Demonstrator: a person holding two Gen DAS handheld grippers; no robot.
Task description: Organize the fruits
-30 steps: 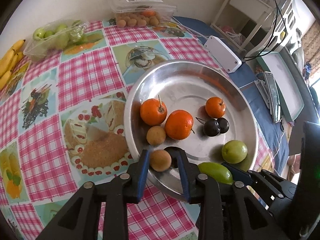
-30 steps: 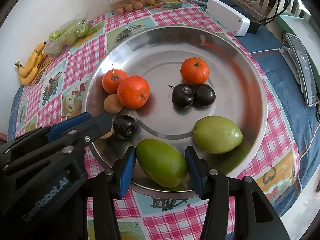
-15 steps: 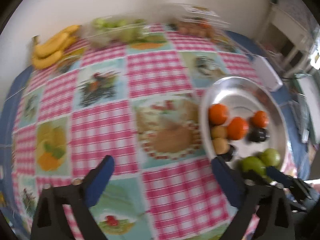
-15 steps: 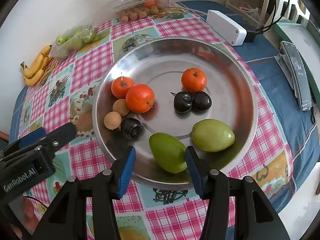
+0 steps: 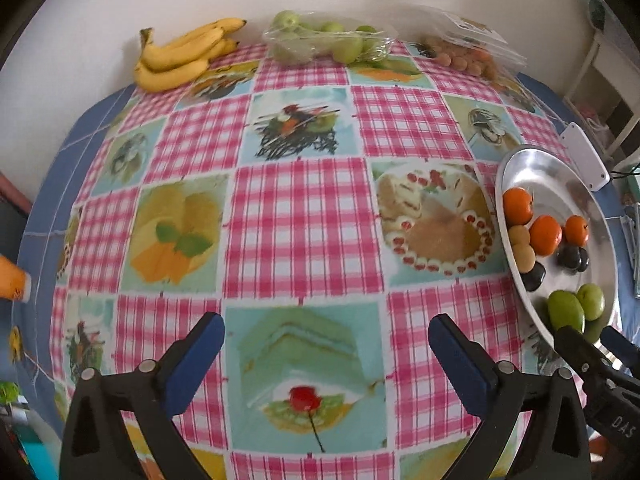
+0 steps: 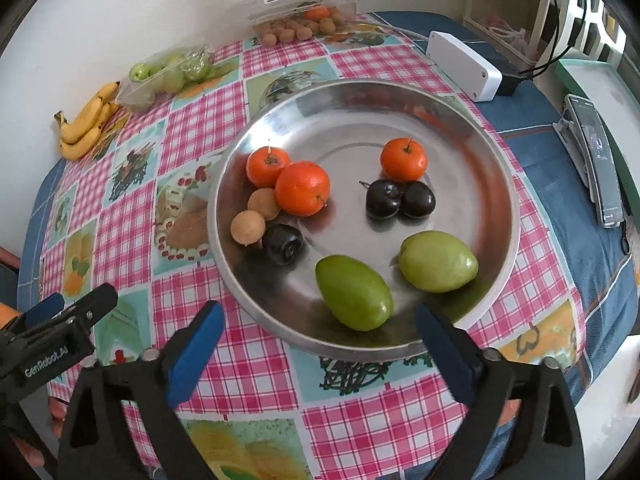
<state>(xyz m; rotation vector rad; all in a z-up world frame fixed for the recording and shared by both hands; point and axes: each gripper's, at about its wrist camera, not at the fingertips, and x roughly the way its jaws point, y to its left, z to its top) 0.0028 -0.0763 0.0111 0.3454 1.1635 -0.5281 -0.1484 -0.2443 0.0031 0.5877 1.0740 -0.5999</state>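
The left tool (image 5: 326, 354) hangs wide open and empty over bare counter (image 5: 304, 220), nearer the bananas (image 5: 182, 54) far ahead along the wall; the right tool (image 6: 316, 336), jaws opening, grips nothing, the green fruit (image 6: 354, 292) free in the tray (image 6: 472, 128)

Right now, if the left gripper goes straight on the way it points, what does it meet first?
Probably the bare tablecloth. The left gripper is open and empty, nothing lies between its fingers, and the tray sits off to its right.

"GenRobot.AI" on left hand-held gripper (image 6: 60, 308)
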